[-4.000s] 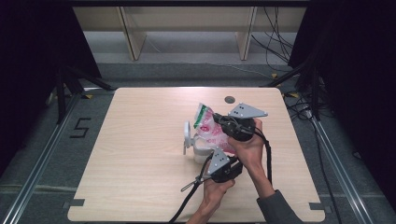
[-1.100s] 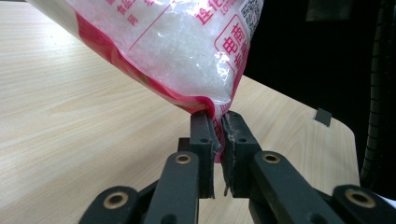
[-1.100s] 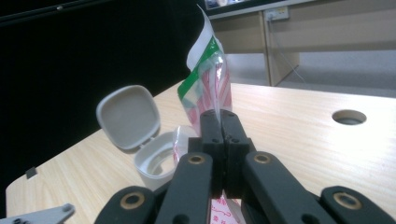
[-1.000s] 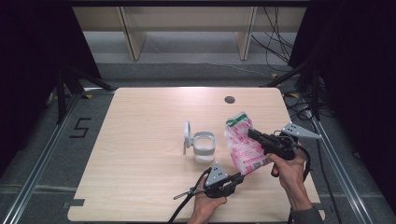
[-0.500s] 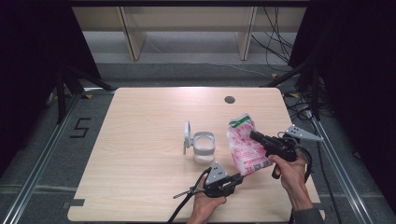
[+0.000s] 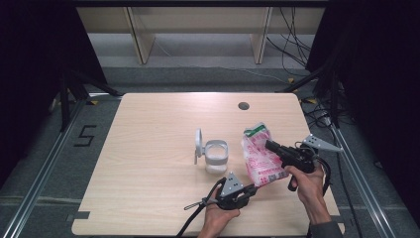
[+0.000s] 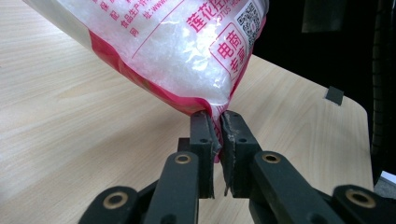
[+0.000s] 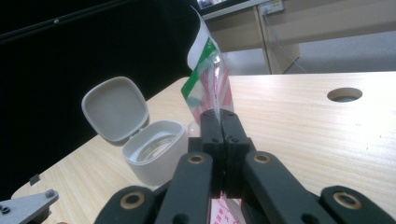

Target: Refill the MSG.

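Near the counter's right edge, the left gripper (image 6: 252,189) and right gripper (image 6: 270,145) are pinching their jaws closed on the soft, slippery pink bag (image 6: 261,161), probably sagging unless gripped by its flat sealed corners.

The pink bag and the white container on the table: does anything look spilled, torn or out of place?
Nothing stands out. The pink bag is held off the table, the left gripper pinching its bottom corner and the right gripper its edge. The white container stands upright with its lid open. No grains show on the wood.
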{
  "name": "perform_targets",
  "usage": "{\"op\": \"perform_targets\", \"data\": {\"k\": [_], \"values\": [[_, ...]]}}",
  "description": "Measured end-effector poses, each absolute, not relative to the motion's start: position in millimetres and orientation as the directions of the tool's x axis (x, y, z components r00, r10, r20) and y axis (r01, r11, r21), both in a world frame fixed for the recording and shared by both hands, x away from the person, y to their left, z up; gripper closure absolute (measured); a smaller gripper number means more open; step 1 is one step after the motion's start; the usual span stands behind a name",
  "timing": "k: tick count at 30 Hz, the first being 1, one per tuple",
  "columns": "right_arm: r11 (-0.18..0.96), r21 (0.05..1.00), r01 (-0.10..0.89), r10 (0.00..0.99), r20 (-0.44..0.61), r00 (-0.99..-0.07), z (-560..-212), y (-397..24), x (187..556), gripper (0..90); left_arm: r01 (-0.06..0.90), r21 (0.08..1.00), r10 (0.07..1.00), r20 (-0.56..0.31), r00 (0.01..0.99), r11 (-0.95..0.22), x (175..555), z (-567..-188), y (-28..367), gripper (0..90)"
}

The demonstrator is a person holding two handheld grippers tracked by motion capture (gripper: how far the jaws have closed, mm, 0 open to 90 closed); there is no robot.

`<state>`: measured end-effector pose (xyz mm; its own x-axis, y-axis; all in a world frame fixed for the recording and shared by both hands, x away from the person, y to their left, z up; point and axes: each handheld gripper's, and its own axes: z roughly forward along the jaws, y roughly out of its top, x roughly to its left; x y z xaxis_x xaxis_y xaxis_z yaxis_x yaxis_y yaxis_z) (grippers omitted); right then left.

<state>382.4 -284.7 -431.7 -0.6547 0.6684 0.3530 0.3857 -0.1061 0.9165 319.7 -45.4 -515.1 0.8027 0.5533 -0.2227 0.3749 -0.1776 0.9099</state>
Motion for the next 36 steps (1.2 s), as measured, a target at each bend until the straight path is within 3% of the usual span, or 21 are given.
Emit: {"op": "perform_targets", "data": {"k": [18,23,27,36], "values": [[-0.134,0.898,0.419,0.675,0.392,-0.625,-446,-291,384,90.0,0.36,0.9,0.545,-0.177,0.82,-0.248,322,-518,-51,82.7],[-0.127,0.9,0.418,0.678,0.386,-0.625,-448,-295,383,90.0,0.33,0.919,0.554,-0.164,0.816,-0.215,322,-505,-45,86.8],[-0.147,0.877,0.457,0.7,0.419,-0.578,-457,-299,383,90.0,0.313,0.934,0.576,-0.16,0.801,-0.175,323,-495,-36,86.1],[-0.137,0.895,0.425,0.717,0.386,-0.581,-461,-309,383,90.0,0.316,0.935,0.58,-0.17,0.796,-0.16,324,-492,-29,84.2]]}}
